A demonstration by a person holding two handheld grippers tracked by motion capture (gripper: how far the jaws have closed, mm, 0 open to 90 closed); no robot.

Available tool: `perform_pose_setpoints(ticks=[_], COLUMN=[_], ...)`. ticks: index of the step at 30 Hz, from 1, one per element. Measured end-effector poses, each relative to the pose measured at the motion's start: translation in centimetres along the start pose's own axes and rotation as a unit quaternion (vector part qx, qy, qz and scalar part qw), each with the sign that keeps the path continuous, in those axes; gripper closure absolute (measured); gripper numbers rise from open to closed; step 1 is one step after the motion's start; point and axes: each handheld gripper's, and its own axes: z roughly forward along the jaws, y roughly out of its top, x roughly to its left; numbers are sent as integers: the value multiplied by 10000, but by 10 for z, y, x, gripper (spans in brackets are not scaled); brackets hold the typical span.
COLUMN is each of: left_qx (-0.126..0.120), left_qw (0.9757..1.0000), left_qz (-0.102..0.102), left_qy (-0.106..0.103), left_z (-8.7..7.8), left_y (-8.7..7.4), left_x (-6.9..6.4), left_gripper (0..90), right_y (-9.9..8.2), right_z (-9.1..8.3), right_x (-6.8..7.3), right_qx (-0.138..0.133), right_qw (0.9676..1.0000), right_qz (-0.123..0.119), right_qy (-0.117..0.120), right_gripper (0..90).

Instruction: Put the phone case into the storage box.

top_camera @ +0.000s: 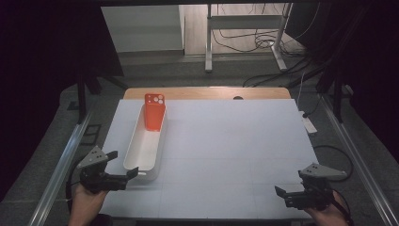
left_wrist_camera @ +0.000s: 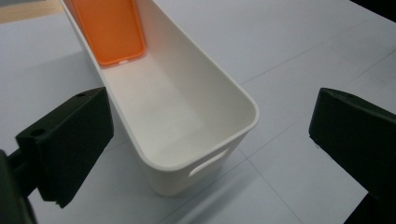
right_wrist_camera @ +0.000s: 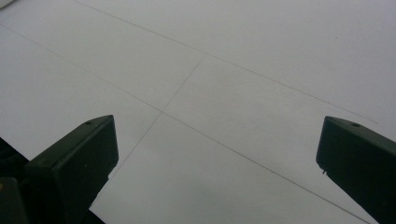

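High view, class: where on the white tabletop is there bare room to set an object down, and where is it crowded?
Free: the wide stretch from the white bin rightward to the right gripper. Crowded: the left edge, where the left gripper brackets the bin holding the orange phone case.

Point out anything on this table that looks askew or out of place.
Only the orange phone case stands out: it is propped on end at the far end of the long white bin, leaning on the wall and poking above the rim. Nothing looks spilled or damaged.
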Motion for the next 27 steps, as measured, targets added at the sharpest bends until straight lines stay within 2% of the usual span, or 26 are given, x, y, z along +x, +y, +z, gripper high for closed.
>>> perform_pose_setpoints(ticks=[11,16,27], left_qx=[147,270,400], left_qw=[9999,9995,9991], left_qz=[-21,38,-50], left_qy=[72,139,149], left_z=[-6,-7,-10], left_y=[-11,-16,-25], left_x=[-3,-4,-5], left_gripper=[5,5,3], right_y=[0,0,0], right_z=[0,0,0], right_x=[0,0,0], right_qx=[1,1,3], right_qw=[10000,10000,10000], right_qz=[-4,-8,-8], right_qy=[-6,-6,-11], right_gripper=[0,0,0])
